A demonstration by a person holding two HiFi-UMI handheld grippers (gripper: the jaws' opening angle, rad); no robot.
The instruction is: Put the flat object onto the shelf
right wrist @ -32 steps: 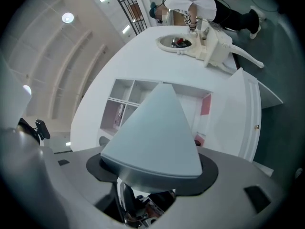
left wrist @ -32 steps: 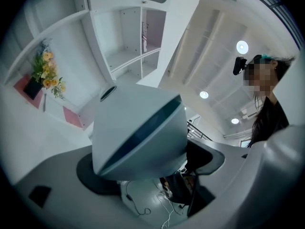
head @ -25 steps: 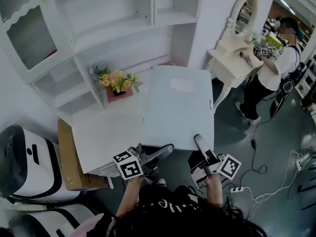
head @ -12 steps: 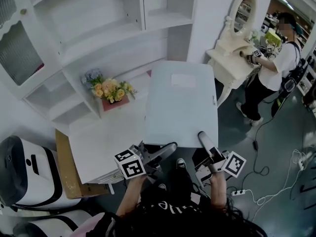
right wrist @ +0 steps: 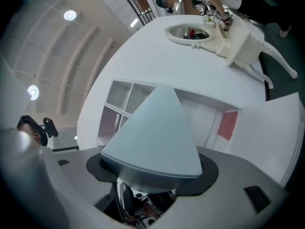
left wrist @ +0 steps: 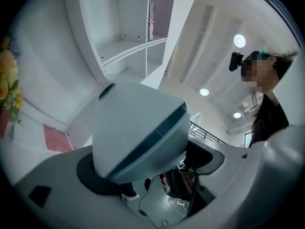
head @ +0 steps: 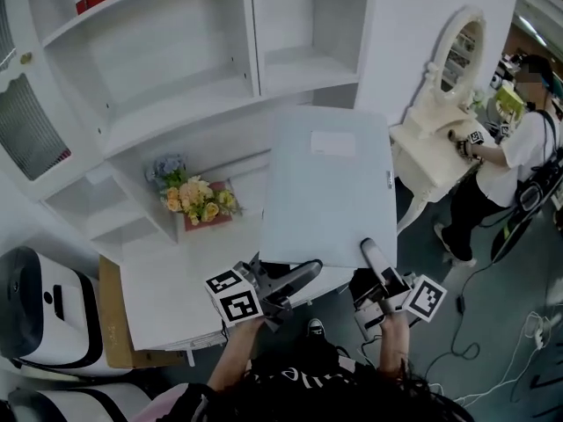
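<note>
A flat pale blue-grey folder (head: 327,187) with a white label is held up in front of the white shelf unit (head: 176,69), tilted toward its open compartments. My left gripper (head: 295,275) is shut on the folder's near left corner (left wrist: 138,132). My right gripper (head: 369,255) is shut on the near right corner (right wrist: 157,137). In both gripper views the folder fills the space between the jaws and hides what lies beyond.
A bunch of yellow flowers (head: 193,196) in a pink box stands on the white desk surface (head: 176,280) below the shelves. A white dressing table with an oval mirror (head: 444,121) stands to the right, a person (head: 515,161) beside it. A cardboard box (head: 119,323) leans left.
The folder has risen and moved forward toward the shelf compartments with both grippers still holding it. The view has tipped up, showing more of the shelves.
</note>
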